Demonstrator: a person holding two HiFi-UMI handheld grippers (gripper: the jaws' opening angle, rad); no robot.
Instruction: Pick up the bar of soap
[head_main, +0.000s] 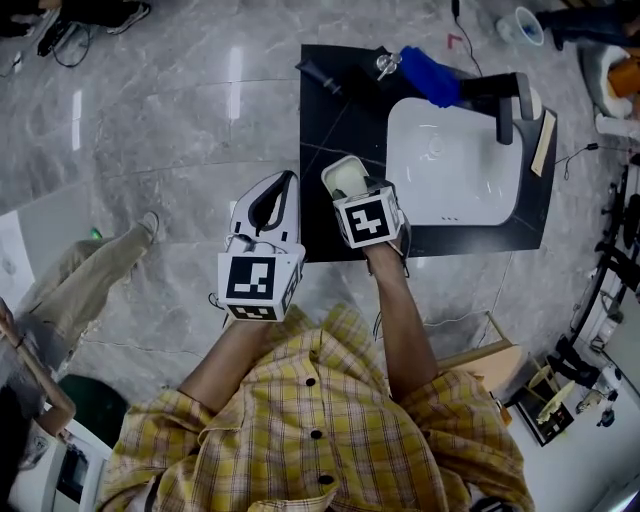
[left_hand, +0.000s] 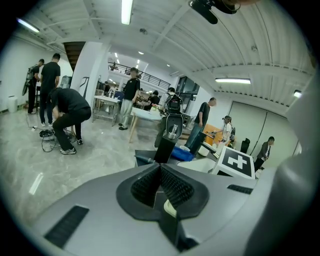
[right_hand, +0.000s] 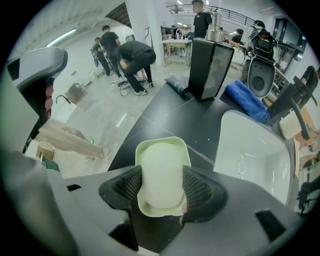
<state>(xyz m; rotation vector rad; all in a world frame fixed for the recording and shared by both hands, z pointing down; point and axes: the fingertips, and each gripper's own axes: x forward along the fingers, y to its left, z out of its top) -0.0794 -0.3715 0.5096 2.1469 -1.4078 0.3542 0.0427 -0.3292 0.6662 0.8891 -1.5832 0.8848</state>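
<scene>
soap (right_hand: 159, 165) pinched in the right gripper (right_hand: 161, 176) could squirt free if slick; left gripper (left_hand: 160, 172) pressed together, empty.

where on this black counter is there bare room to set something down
Bare: the counter strip left of the sink, between the soap dish with the bar of soap at the near edge and the back clutter. The sink basin is empty too. Crowded: the back edge, with blue cloth and faucet.
</scene>
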